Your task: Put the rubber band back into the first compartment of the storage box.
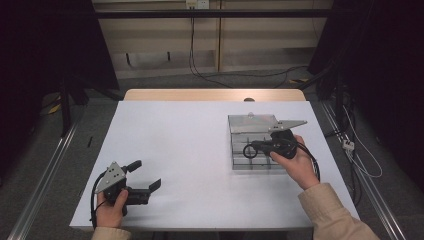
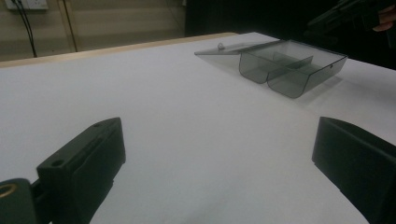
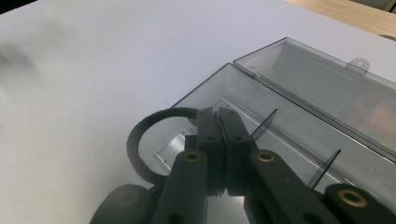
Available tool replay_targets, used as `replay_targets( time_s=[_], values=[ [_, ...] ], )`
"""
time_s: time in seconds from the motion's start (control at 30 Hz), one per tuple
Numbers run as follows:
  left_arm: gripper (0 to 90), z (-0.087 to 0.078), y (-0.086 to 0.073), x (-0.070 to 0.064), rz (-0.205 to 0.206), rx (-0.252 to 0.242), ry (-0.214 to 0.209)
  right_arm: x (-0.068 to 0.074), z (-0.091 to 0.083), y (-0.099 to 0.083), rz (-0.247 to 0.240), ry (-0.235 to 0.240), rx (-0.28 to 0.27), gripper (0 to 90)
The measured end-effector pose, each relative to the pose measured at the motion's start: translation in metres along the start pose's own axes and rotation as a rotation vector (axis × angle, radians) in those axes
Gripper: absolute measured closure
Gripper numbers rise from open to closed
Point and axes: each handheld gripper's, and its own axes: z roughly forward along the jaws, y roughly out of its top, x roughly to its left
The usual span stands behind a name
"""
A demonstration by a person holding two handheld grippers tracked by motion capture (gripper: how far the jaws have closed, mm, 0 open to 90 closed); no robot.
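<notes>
- Right gripper [image 1: 256, 148] has its jaws pressed together on a black ring [image 3: 140, 140], a thin flat band curved into a loop
- The ring bulges out to the left of the jaws in the right gripper view, standing on edge over the near left corner of the clear box [image 3: 299, 116]
- In the high view the ring [image 1: 250, 150] sits just ahead of the jaw tips, above the box [image 1: 240, 150]
- The box is smoky see-through plastic with thin dividers inside, its lid [image 3: 327, 79] swung open flat beyond the jaws, long axis running across them
- The stretch of ring pinched between the jaws is hidden, and its lower arc is cut off behind the gripper body
- Left gripper [image 1: 148, 176] rests low over the white worktop [image 1: 190, 150], jaws wide apart, holding nothing, box [image 2: 289, 65] well beyond them
</notes>
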Motion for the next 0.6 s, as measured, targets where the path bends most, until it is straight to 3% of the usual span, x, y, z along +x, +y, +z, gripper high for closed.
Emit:
replay_targets(
  time_s=[0.6],
  values=[
    [2.5, 0.0011, -0.0003, -0.0003, 0.003, -0.006, -0.004, -0.0054, 0.0080, 0.0036, 0.003, -0.008, 0.001, 88.9]
  ],
)
